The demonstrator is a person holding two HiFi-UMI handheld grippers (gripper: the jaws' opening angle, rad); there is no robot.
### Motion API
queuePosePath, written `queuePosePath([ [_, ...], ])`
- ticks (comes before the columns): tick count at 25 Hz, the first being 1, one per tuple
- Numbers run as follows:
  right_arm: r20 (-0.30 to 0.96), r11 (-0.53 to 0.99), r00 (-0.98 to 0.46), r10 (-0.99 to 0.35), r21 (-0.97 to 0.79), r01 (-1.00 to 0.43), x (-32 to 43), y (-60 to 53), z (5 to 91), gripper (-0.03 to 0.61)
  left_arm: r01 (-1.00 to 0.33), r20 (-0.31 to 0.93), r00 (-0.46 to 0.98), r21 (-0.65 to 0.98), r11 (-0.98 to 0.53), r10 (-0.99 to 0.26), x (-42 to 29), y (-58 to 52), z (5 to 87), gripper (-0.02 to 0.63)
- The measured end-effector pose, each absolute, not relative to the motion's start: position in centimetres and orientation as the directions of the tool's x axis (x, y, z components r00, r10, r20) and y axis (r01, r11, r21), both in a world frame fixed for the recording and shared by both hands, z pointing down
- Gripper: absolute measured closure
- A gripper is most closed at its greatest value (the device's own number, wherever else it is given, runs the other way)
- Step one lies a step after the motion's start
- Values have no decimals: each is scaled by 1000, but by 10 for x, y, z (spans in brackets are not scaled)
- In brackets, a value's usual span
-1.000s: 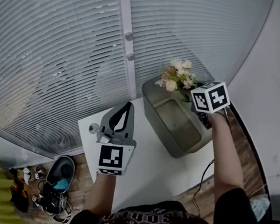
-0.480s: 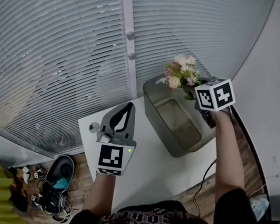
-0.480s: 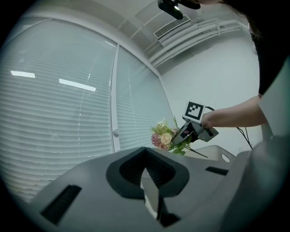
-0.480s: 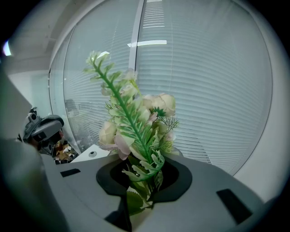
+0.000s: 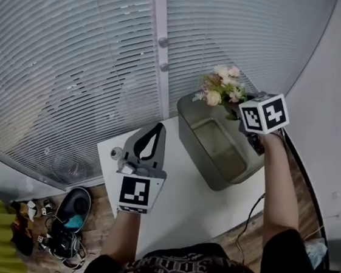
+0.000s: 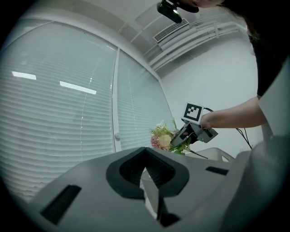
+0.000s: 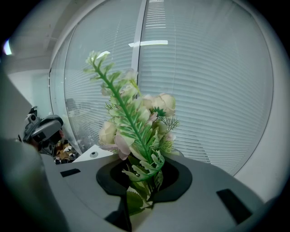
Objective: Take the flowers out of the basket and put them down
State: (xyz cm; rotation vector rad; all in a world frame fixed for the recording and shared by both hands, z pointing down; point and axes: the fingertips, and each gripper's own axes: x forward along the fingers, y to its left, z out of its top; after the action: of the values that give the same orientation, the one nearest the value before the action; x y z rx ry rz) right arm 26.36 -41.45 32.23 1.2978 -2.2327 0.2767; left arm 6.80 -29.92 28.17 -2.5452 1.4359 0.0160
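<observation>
My right gripper (image 5: 239, 114) (image 7: 136, 201) has its fingers clenched on the stems of the flowers (image 5: 221, 87) (image 7: 136, 122). I hold them upright in the air, above the far rim of the basket (image 5: 189, 142). The basket stands on the white surface (image 5: 181, 204) near the blinds (image 5: 75, 61). My left gripper (image 5: 151, 138) (image 6: 152, 199) is over the left part of the surface, well apart from the flowers, its fingers closed together on nothing.
</observation>
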Motion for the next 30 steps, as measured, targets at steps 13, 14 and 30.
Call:
queuePosePath([
  [13, 565, 568, -424, -707, 97, -817, 222, -408, 323, 474, -868, -109, 485, -184, -462, -868, 38, -295, 287, 615],
  [14, 564, 571, -427, -707, 98, -815, 217, -407, 321, 474, -869, -108, 482, -183, -459, -869, 35, -293, 286, 615],
  [30, 526, 664, -526, -668, 102, -741, 116, -375, 310, 474, -887, -121, 447, -193, -420, -886, -15, -263, 286, 615],
])
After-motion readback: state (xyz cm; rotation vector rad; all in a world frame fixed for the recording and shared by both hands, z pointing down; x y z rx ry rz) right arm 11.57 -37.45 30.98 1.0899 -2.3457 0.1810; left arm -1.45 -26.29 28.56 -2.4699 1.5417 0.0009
